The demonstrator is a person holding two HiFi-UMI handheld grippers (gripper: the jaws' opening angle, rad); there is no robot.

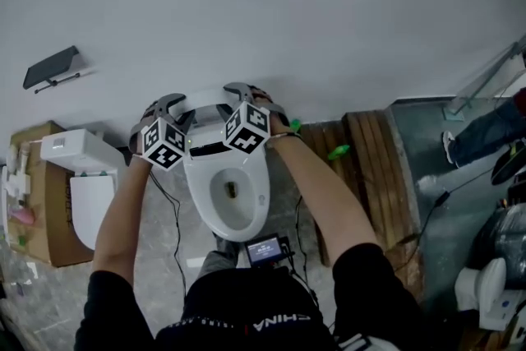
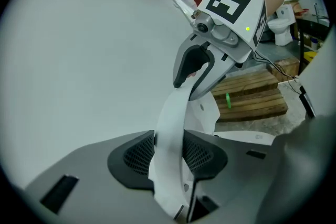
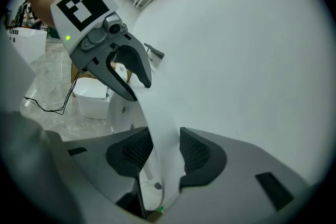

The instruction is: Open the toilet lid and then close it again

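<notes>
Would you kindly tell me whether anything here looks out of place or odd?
Yes: a second toilet sits on cardboard left of the open toilet, apparently uninstalled, and a green item lies loose on the wooden pallet.

Head view: cubes on the left gripper (image 1: 168, 107) and right gripper (image 1: 251, 99) cover most of the lid (image 1: 204, 104); I can't see the pads from there. Dark speck (image 1: 233, 191) in the toilet bowl (image 1: 242, 215) is too small for me to ID. Same for the green bit (image 1: 338, 151) on the wooden pallet (image 1: 370, 168). Small screen (image 1: 265, 251) unreadable. Person (image 1: 481, 136) at right cut by the frame, legs only. Another toilet (image 1: 485, 292) bottom right, partly out of shot.
</notes>
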